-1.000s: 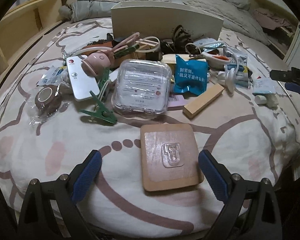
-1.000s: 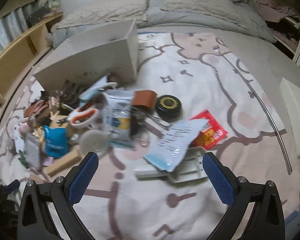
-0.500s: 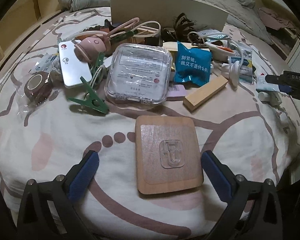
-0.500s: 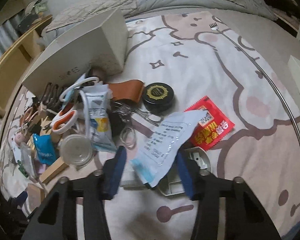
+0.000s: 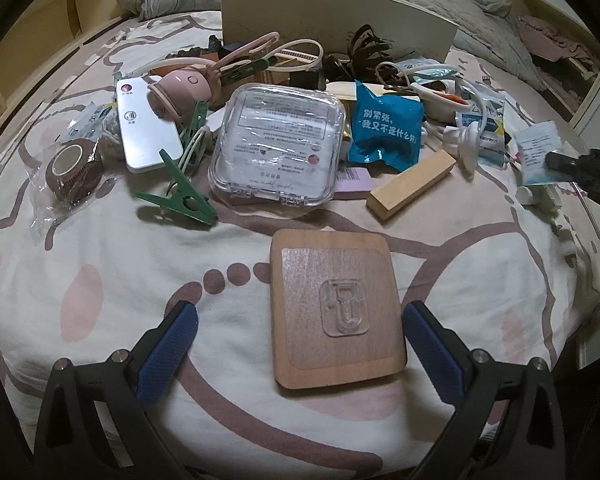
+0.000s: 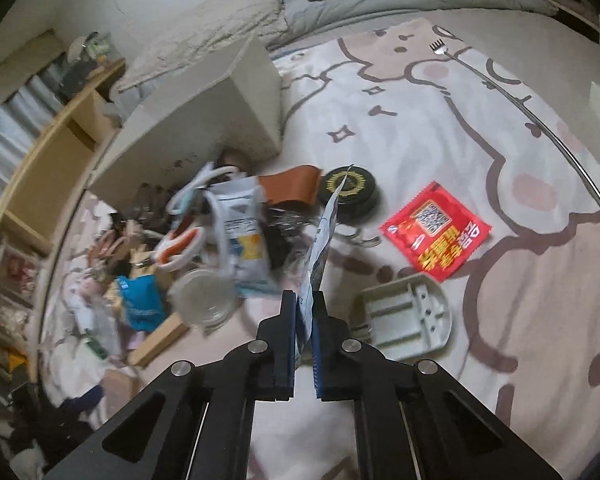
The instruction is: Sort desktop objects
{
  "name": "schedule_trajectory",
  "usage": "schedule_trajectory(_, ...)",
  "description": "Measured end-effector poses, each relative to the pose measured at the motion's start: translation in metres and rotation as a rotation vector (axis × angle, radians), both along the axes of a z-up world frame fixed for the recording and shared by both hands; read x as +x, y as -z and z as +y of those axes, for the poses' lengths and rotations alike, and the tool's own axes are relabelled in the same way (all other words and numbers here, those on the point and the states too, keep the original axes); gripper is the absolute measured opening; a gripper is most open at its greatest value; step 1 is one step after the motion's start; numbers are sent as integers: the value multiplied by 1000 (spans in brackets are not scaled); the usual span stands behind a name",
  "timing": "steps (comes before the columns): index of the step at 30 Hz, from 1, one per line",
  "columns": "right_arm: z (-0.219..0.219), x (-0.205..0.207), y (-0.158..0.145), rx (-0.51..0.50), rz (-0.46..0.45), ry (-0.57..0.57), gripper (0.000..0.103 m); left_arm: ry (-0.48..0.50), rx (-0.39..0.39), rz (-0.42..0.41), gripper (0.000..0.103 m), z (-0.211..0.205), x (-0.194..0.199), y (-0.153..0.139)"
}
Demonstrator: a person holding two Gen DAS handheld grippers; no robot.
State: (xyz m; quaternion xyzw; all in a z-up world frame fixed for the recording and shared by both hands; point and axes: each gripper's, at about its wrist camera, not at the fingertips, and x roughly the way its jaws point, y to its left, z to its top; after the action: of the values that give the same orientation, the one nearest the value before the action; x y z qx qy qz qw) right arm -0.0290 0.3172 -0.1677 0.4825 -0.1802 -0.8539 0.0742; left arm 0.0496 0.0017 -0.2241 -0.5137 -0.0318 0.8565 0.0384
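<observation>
Right gripper (image 6: 305, 312) pinches what looks like a printed paper packet (image 6: 320, 248); left gripper (image 5: 298, 336) gapes wide, straddling a wooden coaster (image 5: 336, 312).

Both tools share one build. The left gripper (image 5: 300, 320) has two matte black angular arms with triangular cut-outs in their frames, each tipped by a deep blue pad (image 5: 168, 354) with a fine knurled, dotted texture. Round silver screw heads (image 5: 118, 356) sit on the black arms just behind the blue pads, two per side. The right gripper (image 6: 303, 312) has the same black frame, with four silver screws (image 6: 257, 346) spread across its linkage and thin pale rods running along the inner edges of the arms. Its fingers (image 6: 286, 336) look black edge-on, with a strip of ridged blue lining visible just beside the screws.
</observation>
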Motion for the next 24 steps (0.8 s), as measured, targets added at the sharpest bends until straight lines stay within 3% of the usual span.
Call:
schedule_trajectory(8, -19, 33, -2, -108, -64, -65, 7, -2, 1, 0, 103, -1, 1, 0)
schedule_trajectory(15, -56, 54, 10, -239, -165, -236, 7, -4, -3, 0, 103, 0, 0, 0)
schedule_trajectory(18, -77, 59, 12, -207, -166, -310, 7, -6, -5, -1, 103, 1, 0, 0)
schedule_trajectory(24, -81, 58, 21, -98, -147, -301, 7, -6, -3, 0, 103, 0, 0, 0)
